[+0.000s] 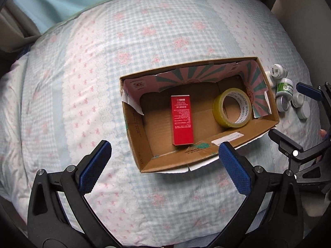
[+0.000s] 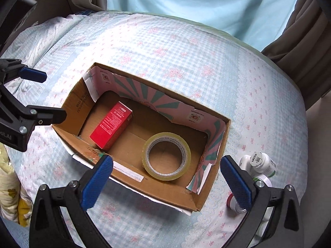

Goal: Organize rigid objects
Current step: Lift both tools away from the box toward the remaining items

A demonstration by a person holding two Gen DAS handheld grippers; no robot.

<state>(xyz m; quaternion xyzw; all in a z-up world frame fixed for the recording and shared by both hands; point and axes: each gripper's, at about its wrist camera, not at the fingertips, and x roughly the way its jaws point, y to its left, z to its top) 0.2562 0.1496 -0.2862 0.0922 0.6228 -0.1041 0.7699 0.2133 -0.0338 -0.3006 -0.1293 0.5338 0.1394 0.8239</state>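
On checked bedding (image 1: 165,31), open cardboard box (image 1: 256,130); inside, from left: red carton (image 1: 182,119) lying flat, yellow tape roll (image 1: 232,107) leaning by right wall; outside on right, small jars (image 1: 286,92) clustered; left gripper (image 1: 165,155) and right gripper (image 2: 166,172) spread wide, empty.

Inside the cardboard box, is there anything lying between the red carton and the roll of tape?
No. Between the red carton and the tape roll there is only bare floor of the cardboard box. Both wrist views show this gap.
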